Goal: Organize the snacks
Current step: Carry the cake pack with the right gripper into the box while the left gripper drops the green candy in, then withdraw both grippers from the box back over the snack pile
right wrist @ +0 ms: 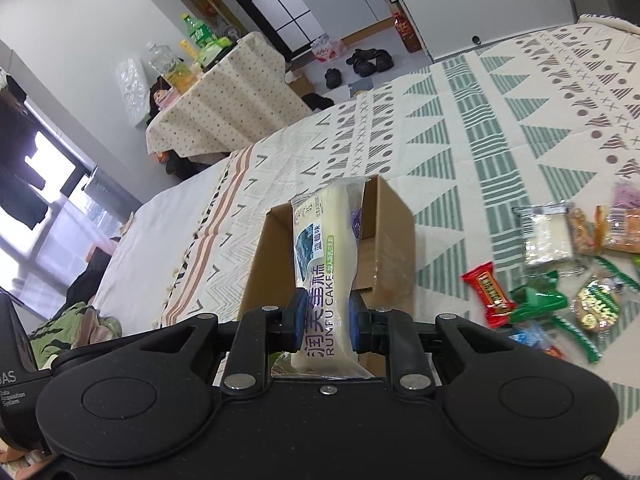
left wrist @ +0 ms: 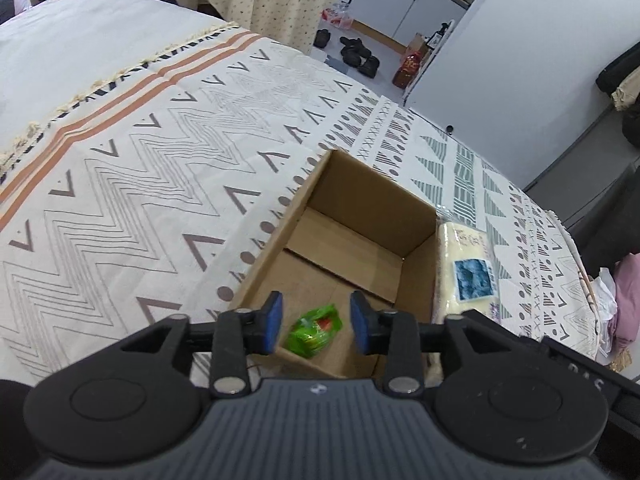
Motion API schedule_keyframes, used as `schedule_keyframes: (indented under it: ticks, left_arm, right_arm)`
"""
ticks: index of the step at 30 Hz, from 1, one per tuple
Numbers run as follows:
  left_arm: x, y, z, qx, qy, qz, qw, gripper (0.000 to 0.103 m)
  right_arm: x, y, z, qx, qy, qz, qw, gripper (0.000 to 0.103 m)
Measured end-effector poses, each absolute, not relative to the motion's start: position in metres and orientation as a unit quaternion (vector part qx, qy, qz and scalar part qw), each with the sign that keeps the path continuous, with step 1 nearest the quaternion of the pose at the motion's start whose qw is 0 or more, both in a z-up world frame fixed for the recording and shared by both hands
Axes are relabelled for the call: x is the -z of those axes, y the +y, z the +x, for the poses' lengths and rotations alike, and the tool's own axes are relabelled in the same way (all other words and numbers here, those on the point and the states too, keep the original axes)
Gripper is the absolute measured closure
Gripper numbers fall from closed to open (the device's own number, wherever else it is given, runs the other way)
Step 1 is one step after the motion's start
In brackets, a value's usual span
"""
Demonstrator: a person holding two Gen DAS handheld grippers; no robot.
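An open cardboard box (left wrist: 362, 200) stands on the patterned bed cover. A green snack packet (left wrist: 316, 330) lies on its floor. My left gripper (left wrist: 316, 322) is open and empty, hovering above the box over that packet. My right gripper (right wrist: 324, 320) is shut on a cream cake packet (right wrist: 324, 264) with a blue picture, held upright at the box's (right wrist: 394, 240) near edge. The same packet (left wrist: 466, 268) shows in the left wrist view just right of the box.
Several loose snack packets lie on the cover to the right of the box, among them a red one (right wrist: 488, 294), a green one (right wrist: 538, 296) and a clear white one (right wrist: 548, 236). A cloth-covered table with bottles (right wrist: 224, 92) stands beyond the bed.
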State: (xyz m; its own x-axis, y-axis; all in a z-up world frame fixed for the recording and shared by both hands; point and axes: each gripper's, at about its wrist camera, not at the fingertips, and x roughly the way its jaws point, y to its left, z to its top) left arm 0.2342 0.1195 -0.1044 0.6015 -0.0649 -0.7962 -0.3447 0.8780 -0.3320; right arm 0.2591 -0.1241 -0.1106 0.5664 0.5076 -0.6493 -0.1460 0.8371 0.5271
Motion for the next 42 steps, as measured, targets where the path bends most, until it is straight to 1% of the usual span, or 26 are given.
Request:
schedule_keyframes:
  ticks: [1, 5, 6, 7, 9, 10, 11, 12, 13, 14, 15, 16, 17, 20, 25, 26, 33, 35, 42]
  left_arm:
    - [0.103, 0.121, 0.233, -0.084, 0.439, -0.232, 0.864, 0.055]
    - [0.101, 0.123, 0.229, -0.091, 0.436, -0.227, 0.866, 0.045]
    - [0.1, 0.122, 0.228, -0.094, 0.437, -0.224, 0.866, 0.04]
    - [0.1, 0.122, 0.228, -0.095, 0.437, -0.221, 0.867, 0.038]
    - [0.1, 0.119, 0.226, -0.096, 0.436, -0.213, 0.869, 0.029]
    - [0.099, 0.117, 0.225, -0.095, 0.436, -0.208, 0.871, 0.023]
    - [0.099, 0.114, 0.225, -0.097, 0.438, -0.201, 0.871, 0.021]
    - [0.1, 0.111, 0.224, -0.104, 0.443, -0.192, 0.87, 0.015]
    - [0.1, 0.108, 0.223, -0.113, 0.45, -0.183, 0.867, 0.013]
    - [0.1, 0.106, 0.223, -0.117, 0.454, -0.179, 0.865, 0.013]
    - [0.1, 0.103, 0.221, -0.115, 0.456, -0.179, 0.864, 0.013]
    - [0.099, 0.101, 0.219, -0.113, 0.456, -0.179, 0.864, 0.013]
    - [0.098, 0.098, 0.217, -0.112, 0.456, -0.178, 0.865, 0.013]
    - [0.092, 0.089, 0.211, -0.112, 0.452, -0.171, 0.868, 0.012]
    - [0.083, 0.07, 0.203, -0.103, 0.445, -0.167, 0.874, 0.001]
    - [0.081, 0.065, 0.202, -0.101, 0.444, -0.168, 0.874, 0.0]
    - [0.069, 0.035, 0.191, -0.082, 0.424, -0.158, 0.888, 0.0]
    - [0.067, 0.029, 0.187, -0.081, 0.418, -0.161, 0.89, 0.0]
    - [0.06, 0.006, 0.176, -0.069, 0.408, -0.154, 0.897, 0.0]
  right_arm:
    - [0.112, -0.121, 0.26, -0.191, 0.427, 0.213, 0.858, 0.082]
    - [0.116, -0.11, 0.265, -0.193, 0.433, 0.216, 0.854, 0.082]
    - [0.117, -0.108, 0.265, -0.194, 0.432, 0.217, 0.854, 0.081]
    - [0.117, -0.106, 0.266, -0.196, 0.432, 0.22, 0.853, 0.078]
    - [0.117, -0.103, 0.267, -0.193, 0.432, 0.221, 0.853, 0.074]
    - [0.116, -0.102, 0.266, -0.189, 0.431, 0.216, 0.856, 0.067]
    - [0.115, -0.103, 0.264, -0.186, 0.429, 0.208, 0.859, 0.056]
    - [0.112, -0.104, 0.261, -0.184, 0.425, 0.202, 0.863, 0.052]
    - [0.11, -0.107, 0.257, -0.182, 0.42, 0.199, 0.867, 0.044]
    - [0.107, -0.109, 0.254, -0.179, 0.415, 0.197, 0.87, 0.037]
    - [0.105, -0.113, 0.25, -0.176, 0.41, 0.195, 0.873, 0.032]
    - [0.102, -0.118, 0.247, -0.172, 0.407, 0.195, 0.876, 0.021]
    - [0.1, -0.123, 0.244, -0.166, 0.403, 0.197, 0.878, 0.015]
    - [0.096, -0.139, 0.238, -0.152, 0.397, 0.193, 0.885, 0.013]
    - [0.091, -0.17, 0.23, -0.121, 0.395, 0.194, 0.89, 0.007]
    - [0.089, -0.175, 0.228, -0.116, 0.393, 0.193, 0.891, 0.007]
    - [0.08, -0.202, 0.215, -0.096, 0.385, 0.182, 0.899, 0.004]
    - [0.079, -0.209, 0.212, -0.089, 0.385, 0.183, 0.9, 0.002]
    - [0.073, -0.238, 0.197, -0.079, 0.367, 0.193, 0.906, 0.002]
